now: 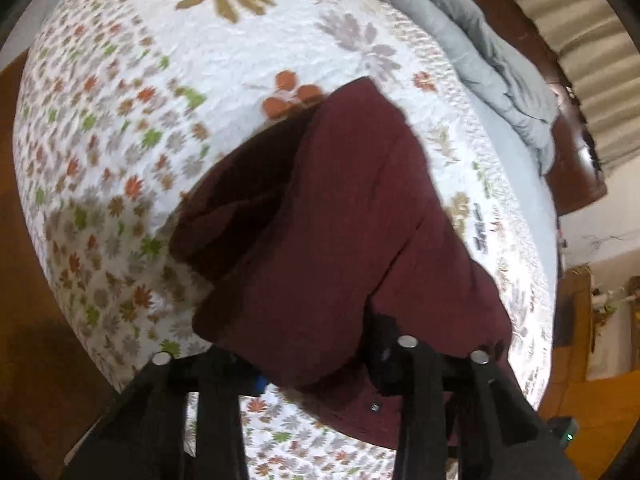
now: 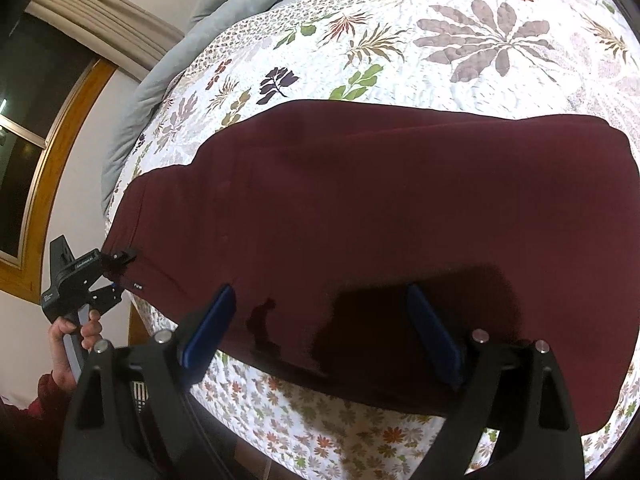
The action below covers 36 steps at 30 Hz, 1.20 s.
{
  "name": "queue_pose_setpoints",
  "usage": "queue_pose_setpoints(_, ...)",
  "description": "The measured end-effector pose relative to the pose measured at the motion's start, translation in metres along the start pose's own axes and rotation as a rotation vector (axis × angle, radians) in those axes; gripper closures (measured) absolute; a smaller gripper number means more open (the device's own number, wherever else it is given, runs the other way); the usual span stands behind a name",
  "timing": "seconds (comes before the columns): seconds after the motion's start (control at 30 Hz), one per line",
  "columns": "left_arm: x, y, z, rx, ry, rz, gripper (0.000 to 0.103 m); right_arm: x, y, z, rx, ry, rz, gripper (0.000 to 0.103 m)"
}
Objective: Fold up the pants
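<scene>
The maroon pants (image 2: 380,216) lie spread across the floral quilt (image 2: 460,52) on the bed, their near edge along the quilt's front border. The left gripper (image 2: 122,258) is clamped narrow on the corner of the pants nearest the window (image 2: 24,168); in its own wrist view the cloth bunches up and drapes over the gripper. The right gripper (image 2: 320,328) hangs over the pants' near edge, its blue pads (image 2: 212,320) set wide apart and gripping nothing. A grey blanket (image 2: 160,92) lies heaped past the quilt's far edge.

Pants (image 2: 380,216) matt ribbed cloth; bedspread (image 2: 440,52) quilted.
</scene>
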<state>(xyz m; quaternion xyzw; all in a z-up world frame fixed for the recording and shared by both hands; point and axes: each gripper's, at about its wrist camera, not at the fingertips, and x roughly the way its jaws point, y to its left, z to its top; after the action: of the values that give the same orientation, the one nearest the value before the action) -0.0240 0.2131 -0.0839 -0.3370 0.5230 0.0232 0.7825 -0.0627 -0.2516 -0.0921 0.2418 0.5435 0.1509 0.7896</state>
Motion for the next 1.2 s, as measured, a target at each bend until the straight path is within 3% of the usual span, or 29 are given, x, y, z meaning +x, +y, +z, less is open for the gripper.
queue_pose_setpoints(0.2,-0.034,-0.038,-0.004,0.059,-0.098,-0.183,0.072,-0.021,-0.002,-0.001,0.027,-0.029,0.004,0.016)
queue_pose_setpoints(0.37,-0.047,-0.085,-0.011,0.200,-0.143,-0.250,0.072,-0.053,-0.011,-0.004,0.027,-0.072,-0.028,0.016)
queue_pose_setpoints(0.57,-0.047,-0.152,-0.041,0.419,-0.135,-0.330,0.073,-0.077,-0.028,-0.009,0.053,-0.111,-0.025,0.016)
queue_pose_setpoints(0.7,-0.036,-0.188,-0.074,0.555,-0.063,-0.366,0.072,-0.080,-0.039,-0.011,0.076,-0.119,-0.029,0.016)
queue_pose_setpoints(0.83,-0.017,-0.217,-0.112,0.708,0.011,-0.346,0.073,-0.082,-0.051,-0.012,0.104,-0.126,-0.040,0.016)
queue_pose_setpoints(1.03,0.029,-0.238,-0.165,0.904,0.122,-0.228,0.071,-0.077,-0.074,-0.014,0.179,-0.115,-0.012,0.016)
queue_pose_setpoints(1.1,0.043,-0.241,-0.178,0.953,0.147,-0.196,0.065,-0.075,-0.077,-0.015,0.193,-0.116,0.002,0.016)
queue_pose_setpoints(1.17,0.046,-0.243,-0.185,0.964,0.177,-0.203,0.044,-0.076,-0.077,-0.015,0.187,-0.116,0.003,0.016)
queue_pose_setpoints(1.2,0.043,-0.244,-0.185,0.951,0.193,-0.217,0.038,-0.076,-0.076,-0.015,0.183,-0.115,0.002,0.016)
